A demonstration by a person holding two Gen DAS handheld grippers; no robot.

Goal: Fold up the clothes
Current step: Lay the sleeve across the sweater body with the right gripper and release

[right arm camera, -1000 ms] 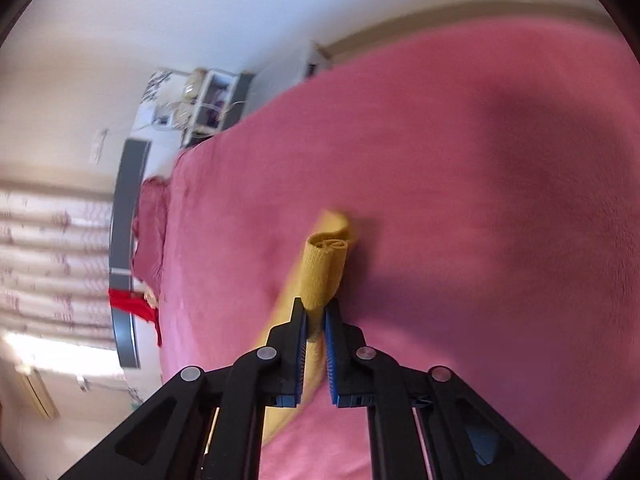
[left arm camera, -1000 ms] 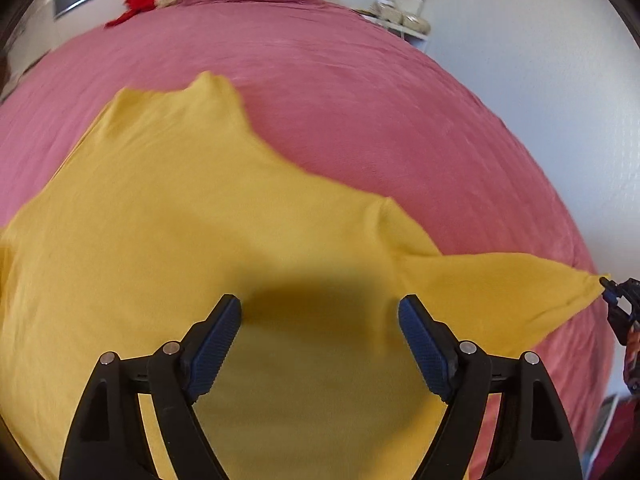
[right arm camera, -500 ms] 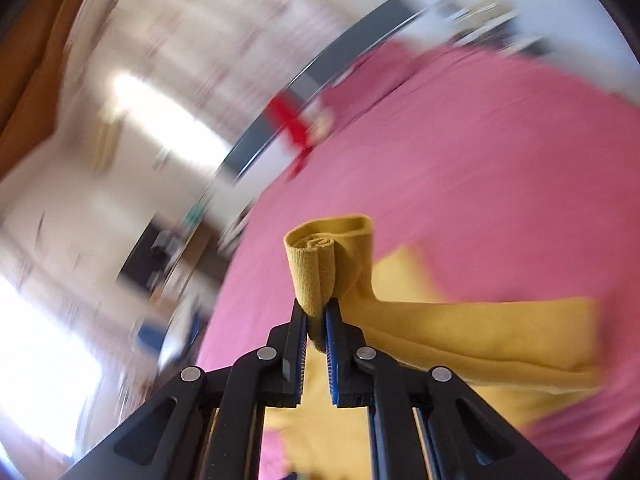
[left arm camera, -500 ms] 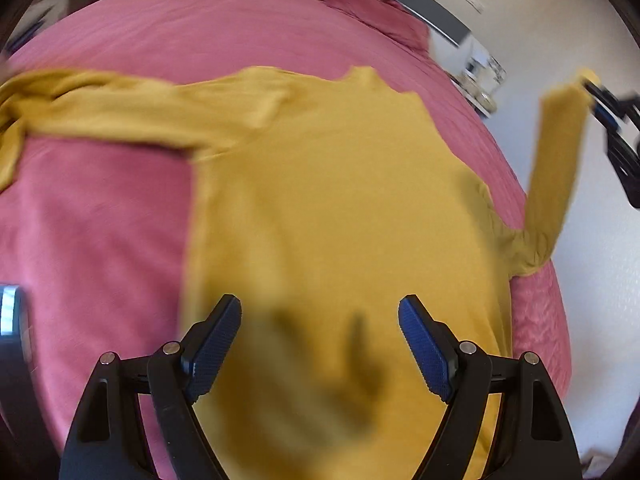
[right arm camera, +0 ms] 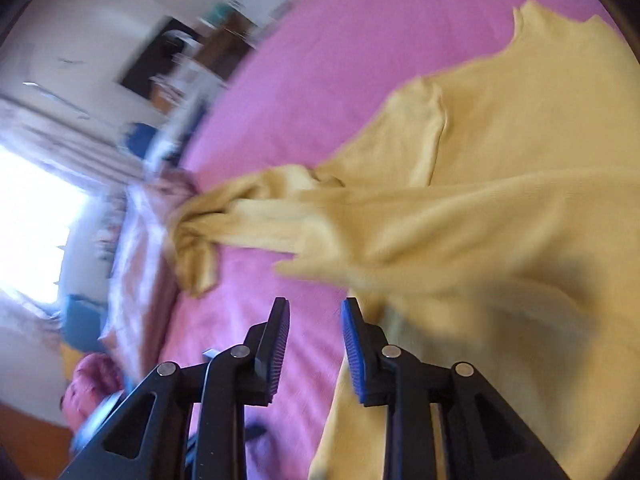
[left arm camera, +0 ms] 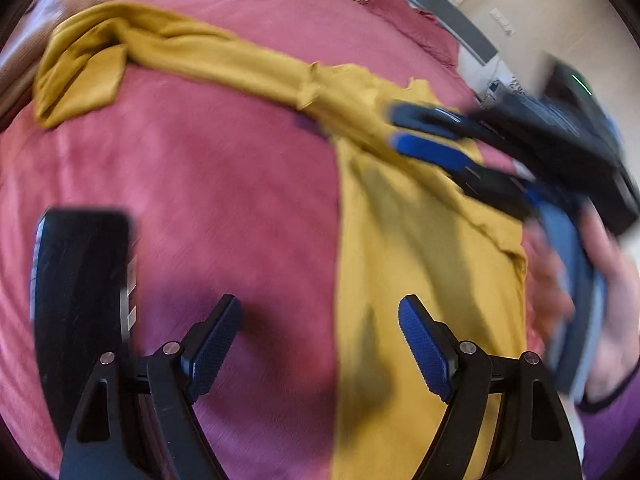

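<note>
Sleeve (right arm camera: 460, 216) goes free: our right claw (right arm camera: 314, 344) is opening now, with nothing between its pads, where a moment ago it pinched the cuff and carried it over. The sleeve now lies across the yellow top (left arm camera: 400, 240), which is spread flat on the pink bed (left arm camera: 200, 200). Our left claw (left arm camera: 320, 344) is spread wide and empty over the near edge. One fold looks done; the far sleeve (left arm camera: 120, 52), bunched at the left, comes next.
</note>
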